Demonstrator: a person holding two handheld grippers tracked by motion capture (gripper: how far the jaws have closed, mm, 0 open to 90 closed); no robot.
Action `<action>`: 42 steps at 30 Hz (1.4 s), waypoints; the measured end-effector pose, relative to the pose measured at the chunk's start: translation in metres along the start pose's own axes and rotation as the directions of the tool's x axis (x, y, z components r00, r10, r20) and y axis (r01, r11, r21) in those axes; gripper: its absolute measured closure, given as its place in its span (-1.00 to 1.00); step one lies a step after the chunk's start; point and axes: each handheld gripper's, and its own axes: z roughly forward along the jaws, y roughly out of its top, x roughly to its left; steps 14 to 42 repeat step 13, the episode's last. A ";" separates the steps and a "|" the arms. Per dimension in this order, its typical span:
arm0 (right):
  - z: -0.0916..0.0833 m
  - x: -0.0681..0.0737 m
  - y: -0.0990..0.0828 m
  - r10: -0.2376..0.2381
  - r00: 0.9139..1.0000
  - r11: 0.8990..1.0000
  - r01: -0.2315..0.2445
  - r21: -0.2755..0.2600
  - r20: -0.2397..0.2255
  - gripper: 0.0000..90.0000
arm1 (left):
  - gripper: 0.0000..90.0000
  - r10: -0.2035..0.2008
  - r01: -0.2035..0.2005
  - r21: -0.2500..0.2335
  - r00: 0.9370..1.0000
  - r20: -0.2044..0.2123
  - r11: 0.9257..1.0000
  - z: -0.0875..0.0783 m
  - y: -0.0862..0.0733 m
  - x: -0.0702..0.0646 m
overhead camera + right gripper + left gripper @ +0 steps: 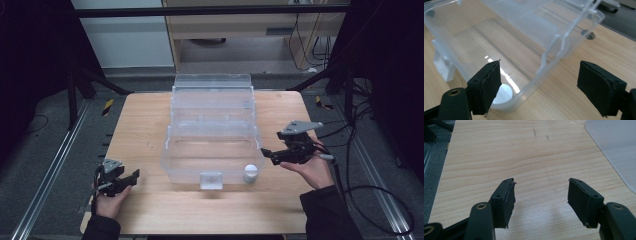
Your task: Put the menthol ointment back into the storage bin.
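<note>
**Grippers spread wide, box sitting mid-desk**

Box first: the clear plastic storage box (212, 135) with its lid tipped open at the back sits in the middle of the pale wooden desk (150, 125), its front wall close to the near edge. A small white round cap (250, 173) lies inside at the box's near right corner, and a clear plastic latch (211, 180) sticks out from the front wall.

Over at the near left corner of the desk, the left gripper (134, 175) hangs low in the person's left hand (111, 200), jaws spread apart over bare wood, nothing between them.

On the right edge, the right gripper (264, 152) is held in the right hand (312, 170), pointing at the box's right wall, just beside it. Its jaws are spread wide too, empty, with the box's near right corner and the white cap right ahead of them.
</note>
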 end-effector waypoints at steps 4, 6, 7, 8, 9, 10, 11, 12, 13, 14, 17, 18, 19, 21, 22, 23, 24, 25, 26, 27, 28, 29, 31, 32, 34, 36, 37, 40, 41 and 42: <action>-0.011 -0.005 -0.025 0.059 0.997 0.997 -0.057 -0.042 0.050 -0.59 | -0.16 0.002 -0.002 -0.001 1.000 0.001 1.000 0.000 0.000 0.000; -0.013 -0.007 -0.036 0.080 0.994 0.995 -0.077 -0.059 0.067 -0.59 | -0.17 0.003 -0.003 0.000 1.000 0.001 1.000 0.000 0.000 0.000; -0.014 -0.008 -0.043 0.096 0.993 0.994 -0.092 -0.064 0.074 -0.59 | -0.18 0.003 -0.003 0.001 1.000 0.002 1.000 0.000 0.000 0.000; -0.014 -0.009 -0.051 0.119 0.989 0.991 -0.113 -0.068 0.086 -0.59 | -0.18 0.004 -0.004 0.000 1.000 0.001 1.000 0.000 0.000 0.000; -0.014 -0.011 -0.057 0.134 0.986 0.989 -0.127 -0.075 0.097 -0.59 | -0.19 0.004 -0.004 -0.001 1.000 0.001 1.000 0.000 0.000 0.000; -0.013 -0.012 -0.061 0.146 0.984 0.988 -0.140 -0.070 0.100 -0.59 | -0.19 0.004 -0.004 -0.003 1.000 0.001 1.000 0.000 0.000 0.000; -0.013 -0.015 -0.066 0.164 0.980 0.986 -0.158 -0.055 0.110 -0.60 | -0.20 0.005 -0.005 -0.006 1.000 -0.002 1.000 0.000 0.000 0.000; -0.013 -0.017 -0.071 0.174 0.976 0.984 -0.168 -0.055 0.132 -0.61 | -0.20 0.004 -0.004 -0.009 1.000 -0.002 1.000 -0.001 0.000 0.000; -0.014 -0.019 -0.076 0.182 0.973 0.983 -0.175 -0.061 0.143 -0.60 | -0.21 0.003 -0.003 -0.012 1.000 -0.006 1.000 -0.002 0.000 0.000; -0.014 -0.019 -0.076 0.182 0.973 0.983 -0.175 -0.061 0.143 -0.60 | -0.21 0.003 -0.003 -0.012 1.000 -0.006 1.000 -0.002 0.000 0.000; -0.014 -0.019 -0.076 0.182 0.973 0.983 -0.175 -0.061 0.143 -0.60 | -0.21 0.003 -0.003 -0.012 1.000 -0.006 1.000 -0.002 0.000 0.000; -0.014 -0.019 -0.076 0.182 0.973 0.983 -0.175 -0.061 0.143 -0.60 | -0.21 0.003 -0.003 -0.012 1.000 -0.006 1.000 -0.002 0.000 0.000; -0.014 -0.019 -0.076 0.182 0.973 0.983 -0.175 -0.061 0.143 -0.60 | -0.21 0.003 -0.003 -0.012 1.000 -0.006 1.000 -0.002 0.000 0.000; -0.014 -0.019 -0.076 0.182 0.973 0.983 -0.175 -0.061 0.143 -0.60 | -0.21 0.003 -0.003 -0.012 1.000 -0.006 1.000 -0.002 0.000 0.000; -0.014 -0.019 -0.076 0.182 0.973 0.983 -0.175 -0.061 0.143 -0.60 | -0.21 0.003 -0.003 -0.012 1.000 -0.006 1.000 -0.002 0.000 0.000; -0.014 -0.019 -0.076 0.182 0.973 0.983 -0.175 -0.061 0.143 -0.60 | -0.21 0.003 -0.003 -0.012 1.000 -0.006 1.000 -0.002 0.000 0.000; -0.014 -0.019 -0.076 0.182 0.973 0.983 -0.175 -0.061 0.143 -0.60 | -0.21 0.003 -0.003 -0.012 1.000 -0.006 1.000 -0.002 0.000 0.000; -0.014 -0.019 -0.076 0.182 0.973 0.983 -0.175 -0.061 0.143 -0.60 | -0.21 0.003 -0.003 -0.012 1.000 -0.006 1.000 -0.002 0.000 0.000; -0.014 -0.019 -0.076 0.182 0.973 0.983 -0.175 -0.061 0.143 -0.60 | -0.21 0.003 -0.003 -0.012 1.000 -0.006 1.000 -0.002 0.000 0.000; -0.014 -0.019 -0.076 0.182 0.973 0.983 -0.175 -0.061 0.143 -0.60 | -0.21 0.003 -0.003 -0.012 1.000 -0.006 1.000 -0.002 0.000 0.000; -0.014 -0.019 -0.076 0.182 0.973 0.983 -0.175 -0.061 0.143 -0.60 | -0.21 0.003 -0.003 -0.012 1.000 -0.006 1.000 -0.002 0.000 0.000; -0.014 -0.019 -0.076 0.182 0.973 0.983 -0.175 -0.061 0.143 -0.60 | -0.21 0.003 -0.003 -0.012 1.000 -0.006 1.000 -0.002 0.000 0.000; -0.014 -0.019 -0.076 0.182 0.973 0.983 -0.175 -0.061 0.143 -0.60 | -0.21 0.003 -0.003 -0.012 1.000 -0.006 1.000 -0.002 0.000 0.000; -0.014 -0.019 -0.076 0.182 0.973 0.983 -0.175 -0.061 0.143 -0.60 | -0.21 0.003 -0.003 -0.012 1.000 -0.006 1.000 -0.002 0.000 0.000; -0.014 -0.019 -0.076 0.182 0.973 0.983 -0.175 -0.061 0.143 -0.60 | -0.21 0.003 -0.003 -0.012 1.000 -0.006 1.000 -0.002 0.000 0.000; -0.014 -0.019 -0.076 0.182 0.973 0.983 -0.175 -0.061 0.143 -0.60 | -0.21 0.003 -0.003 -0.012 1.000 -0.006 1.000 -0.002 0.000 0.000; -0.014 -0.019 -0.076 0.182 0.973 0.983 -0.175 -0.061 0.143 -0.60 | -0.21 0.003 -0.003 -0.012 1.000 -0.006 1.000 -0.002 0.000 0.000; -0.014 -0.019 -0.076 0.182 0.973 0.983 -0.175 -0.061 0.143 -0.60 | -0.21 0.003 -0.003 -0.012 1.000 -0.006 1.000 -0.002 0.000 0.000; -0.014 -0.019 -0.076 0.182 0.973 0.983 -0.175 -0.061 0.143 -0.60 | -0.21 0.003 -0.003 -0.012 1.000 -0.006 1.000 -0.002 0.000 0.000; -0.014 -0.019 -0.076 0.182 0.973 0.983 -0.175 -0.061 0.143 -0.60 | -0.21 0.003 -0.003 -0.012 1.000 -0.006 1.000 -0.002 0.000 0.000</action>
